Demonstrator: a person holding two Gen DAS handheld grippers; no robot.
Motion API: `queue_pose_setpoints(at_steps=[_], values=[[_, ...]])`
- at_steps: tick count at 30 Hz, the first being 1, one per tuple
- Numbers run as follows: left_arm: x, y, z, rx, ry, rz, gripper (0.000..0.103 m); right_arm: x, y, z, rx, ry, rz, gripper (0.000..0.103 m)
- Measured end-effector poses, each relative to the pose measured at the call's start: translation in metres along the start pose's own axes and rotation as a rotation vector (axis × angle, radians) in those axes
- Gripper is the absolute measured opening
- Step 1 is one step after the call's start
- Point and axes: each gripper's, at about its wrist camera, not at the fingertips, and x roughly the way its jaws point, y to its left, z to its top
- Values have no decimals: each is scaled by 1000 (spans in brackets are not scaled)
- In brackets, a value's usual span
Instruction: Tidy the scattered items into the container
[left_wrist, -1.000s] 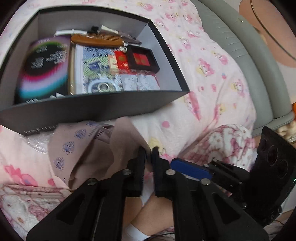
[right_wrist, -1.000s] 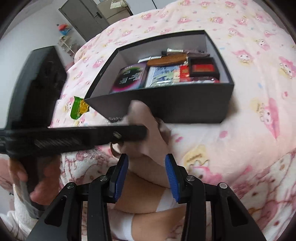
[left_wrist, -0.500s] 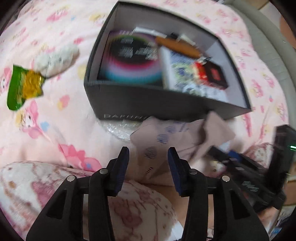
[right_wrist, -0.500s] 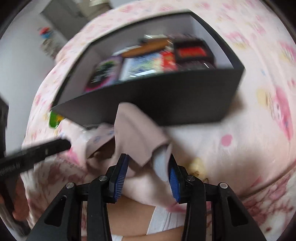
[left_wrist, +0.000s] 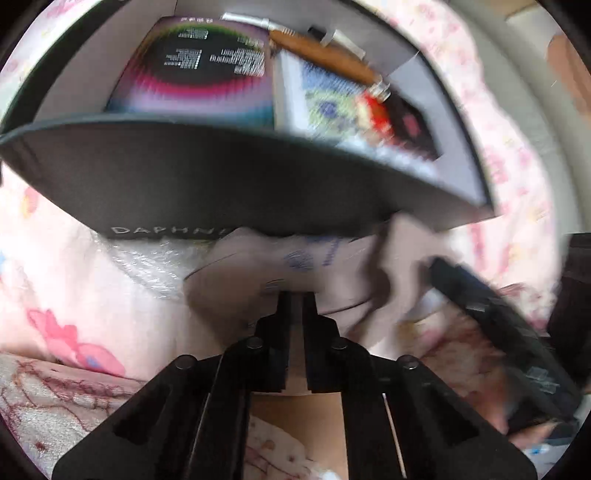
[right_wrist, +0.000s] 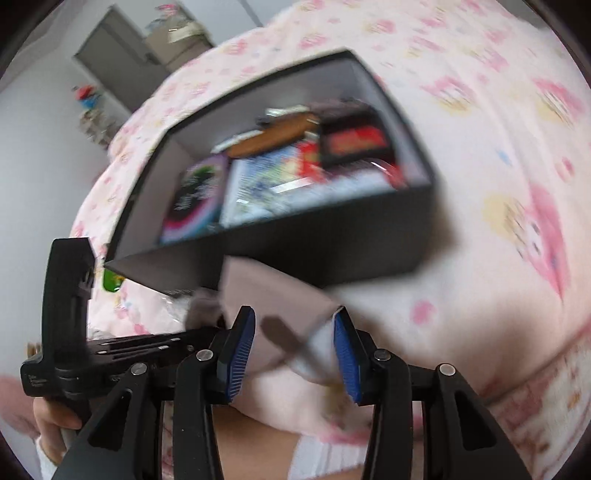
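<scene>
Crumpled beige printed cloth pouch (left_wrist: 280, 266) is pinched in the clenched left tool (left_wrist: 295, 306); right tool (right_wrist: 293, 347) hangs released around its edge. Thin grip could slip, dropping it outside the black cardboard box (left_wrist: 229, 192).

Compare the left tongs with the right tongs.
The left tongs are shut on the beige cloth; the right tongs stand open around its other end, pads clear. Left pads look black, right pads blue. Both point down at the cloth before the black box.
</scene>
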Motion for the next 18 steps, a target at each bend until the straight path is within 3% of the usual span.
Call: queue_pose_setpoints(at_steps=[3,5,7,8,9,10,11,14,15,17,18], values=[[-16,13,-3,-47,-47,-84,3,18,1,0,14,31,5,39],[-26,21,-5,-78,-90,-77,3,24,3,-3,11,53,-7,36],[-28,25,-7,-109,-106,-21,6,21,11,-8,-31,63,-22,29],[-26,25,-8,-114,-98,17,9,19,13,-10,-46,80,-8,29],[-23,23,-10,-119,-85,43,26,18,15,-12,-49,95,8,29],[-19,22,-7,-123,-71,61,52,16,16,-15,-52,113,26,29],[-16,21,-3,-131,-66,75,61,13,17,-17,-51,120,46,29],[-11,23,4,-139,-48,109,65,-2,11,-15,-16,5,47,30],[-6,24,7,-155,-33,125,65,-4,7,-13,5,-34,23,37],[3,24,10,-154,1,158,65,1,-3,-11,54,-39,-31,49],[6,23,11,-140,13,167,65,7,-7,-12,83,-6,-45,49]])
